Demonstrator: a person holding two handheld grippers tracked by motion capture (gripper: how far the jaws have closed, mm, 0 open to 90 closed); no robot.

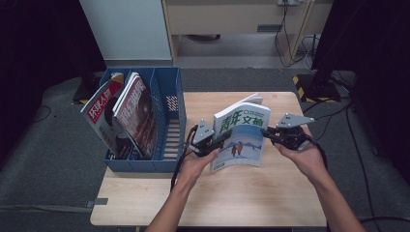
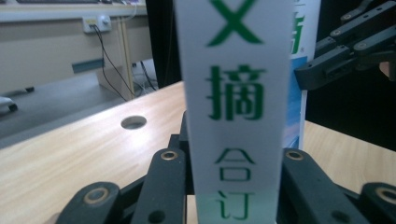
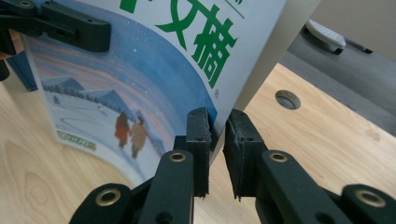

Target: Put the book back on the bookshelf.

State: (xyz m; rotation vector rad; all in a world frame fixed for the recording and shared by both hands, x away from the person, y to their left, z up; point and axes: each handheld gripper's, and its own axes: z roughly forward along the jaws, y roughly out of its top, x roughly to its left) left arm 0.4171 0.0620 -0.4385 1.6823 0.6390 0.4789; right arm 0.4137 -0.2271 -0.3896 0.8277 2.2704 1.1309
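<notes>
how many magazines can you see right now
3: two stand in the blue file rack, a red-covered magazine and a dark-covered magazine; the white-and-blue magazine is held upright between both grippers. More may be hidden.

Looks like an office or lab: a wooden desk (image 1: 232, 203) with a cable hole (image 2: 133, 122), a blue file rack (image 1: 167, 116) of magazines (image 1: 138, 113), grey carpet, cables (image 1: 285, 34) trailing to a wall socket (image 2: 95, 22), pale cabinets (image 1: 232, 19) behind.
</notes>
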